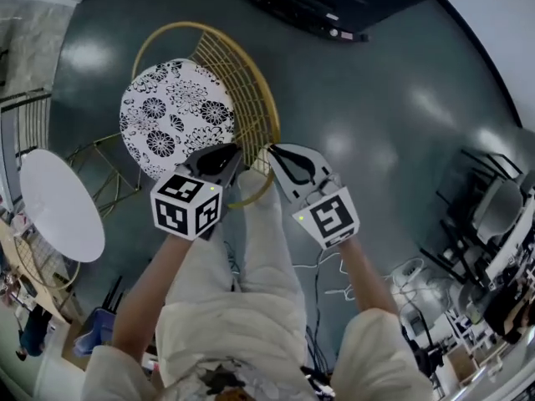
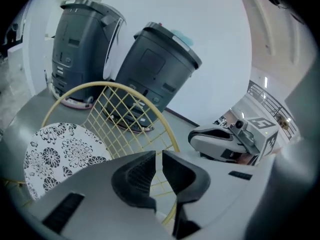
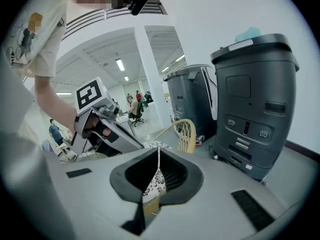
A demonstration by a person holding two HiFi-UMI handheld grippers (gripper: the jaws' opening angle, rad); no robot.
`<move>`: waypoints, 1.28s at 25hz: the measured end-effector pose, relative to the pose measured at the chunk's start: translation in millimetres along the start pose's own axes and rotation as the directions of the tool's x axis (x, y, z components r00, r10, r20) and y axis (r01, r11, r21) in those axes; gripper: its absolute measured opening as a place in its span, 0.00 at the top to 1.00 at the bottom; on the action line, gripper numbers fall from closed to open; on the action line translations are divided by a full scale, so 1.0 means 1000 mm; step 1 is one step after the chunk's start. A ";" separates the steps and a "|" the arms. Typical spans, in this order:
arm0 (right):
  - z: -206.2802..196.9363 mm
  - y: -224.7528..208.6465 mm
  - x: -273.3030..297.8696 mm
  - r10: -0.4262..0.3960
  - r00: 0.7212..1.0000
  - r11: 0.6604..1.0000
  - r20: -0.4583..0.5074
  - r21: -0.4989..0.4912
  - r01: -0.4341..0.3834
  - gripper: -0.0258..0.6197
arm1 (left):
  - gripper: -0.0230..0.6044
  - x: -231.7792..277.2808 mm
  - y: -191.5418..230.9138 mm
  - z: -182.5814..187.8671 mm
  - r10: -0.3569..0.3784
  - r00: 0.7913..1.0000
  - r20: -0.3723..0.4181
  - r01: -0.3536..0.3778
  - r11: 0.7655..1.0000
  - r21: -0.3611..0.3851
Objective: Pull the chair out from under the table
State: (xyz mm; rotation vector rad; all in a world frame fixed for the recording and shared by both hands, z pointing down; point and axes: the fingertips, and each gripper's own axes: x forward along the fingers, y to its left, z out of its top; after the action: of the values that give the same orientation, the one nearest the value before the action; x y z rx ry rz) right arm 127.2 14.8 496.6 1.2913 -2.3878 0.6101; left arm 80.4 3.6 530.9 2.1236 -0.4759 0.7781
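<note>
The chair has a floral cushion (image 1: 171, 115) and a gold wire back (image 1: 255, 98). It stands on the grey floor, to the right of the white round table (image 1: 58, 203) and apart from it. My left gripper (image 1: 236, 151) hovers over the back's mesh, its jaws almost together (image 2: 159, 156), with the gold rim (image 2: 125, 89) running beneath them. My right gripper (image 1: 272, 151) sits on the rim beside it. Its tips meet (image 3: 159, 151), and a piece of gold rim (image 3: 150, 204) shows in the hollow behind them. The cushion (image 2: 62, 154) lies lower left.
Two dark grey bin-like machines (image 2: 82, 44) (image 2: 157, 69) stand against the white wall beyond the chair. Black equipment (image 1: 334, 2) lies ahead. White cables (image 1: 334, 274) trail on the floor by my legs. Cluttered stands and chairs (image 1: 493, 224) fill the right side.
</note>
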 end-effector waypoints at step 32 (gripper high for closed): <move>0.228 0.366 0.038 0.206 0.974 0.969 0.098 -0.159 -0.189 0.95 | 0.95 -0.406 -0.005 -0.033 0.084 0.908 0.410 -0.110 0.993 0.041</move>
State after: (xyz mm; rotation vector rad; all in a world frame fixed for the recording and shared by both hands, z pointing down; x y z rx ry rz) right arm -226.9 47.4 249.3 1.0598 -2.6215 0.4119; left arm -229.0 60.4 271.5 2.3432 -0.7920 0.3993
